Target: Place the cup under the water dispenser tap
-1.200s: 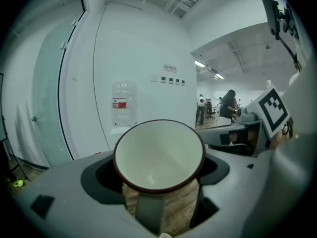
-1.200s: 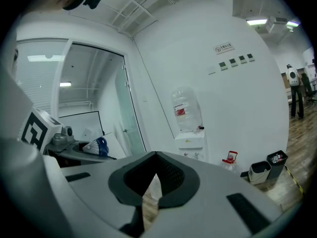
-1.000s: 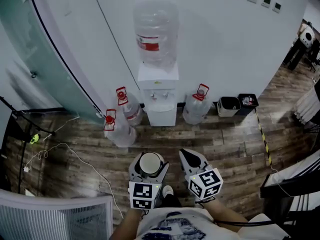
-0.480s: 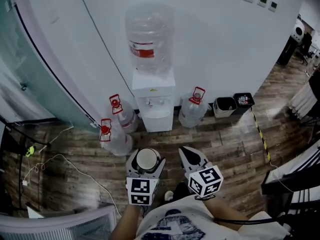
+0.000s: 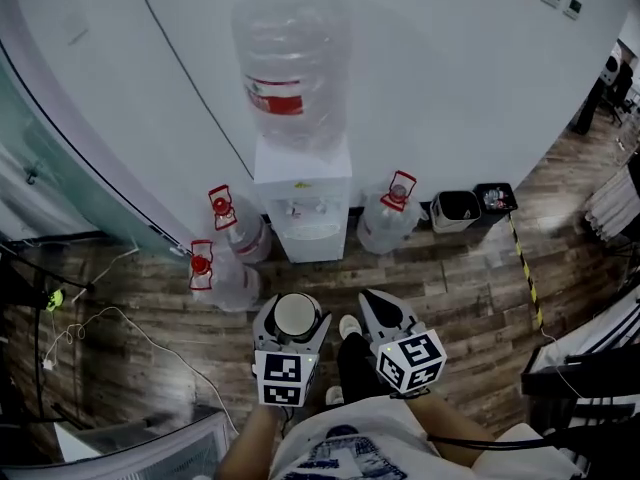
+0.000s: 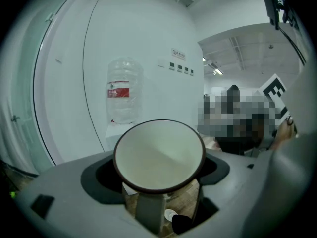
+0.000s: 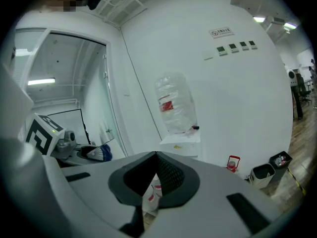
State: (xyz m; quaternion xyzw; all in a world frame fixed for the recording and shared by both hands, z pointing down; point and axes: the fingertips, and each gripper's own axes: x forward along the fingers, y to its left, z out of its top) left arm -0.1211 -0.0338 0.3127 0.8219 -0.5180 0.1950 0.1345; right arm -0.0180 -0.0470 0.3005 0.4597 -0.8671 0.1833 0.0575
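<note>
- Dark wood-plank floor (image 5: 450, 278) meets a plain white wall.
- A white, boxy water dispenser (image 5: 302, 208) stands against the wall, with a clear plastic bottle (image 5: 292, 63) inverted on top; the print on its red label is too small to read.
- Cup (image 5: 297, 316): round, white inside, dark rim, upright with its mouth upward, well short of the dispenser.
- Left gripper (image 5: 294, 328) clamps the cup's sides.
- Right gripper (image 5: 372, 303): jaws together, empty.

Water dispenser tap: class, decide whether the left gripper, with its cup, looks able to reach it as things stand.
Probably yes, after a step forward. The left gripper is shut on the cup, bare floor lies before the water dispenser, and the water bottles stand to either side.
</note>
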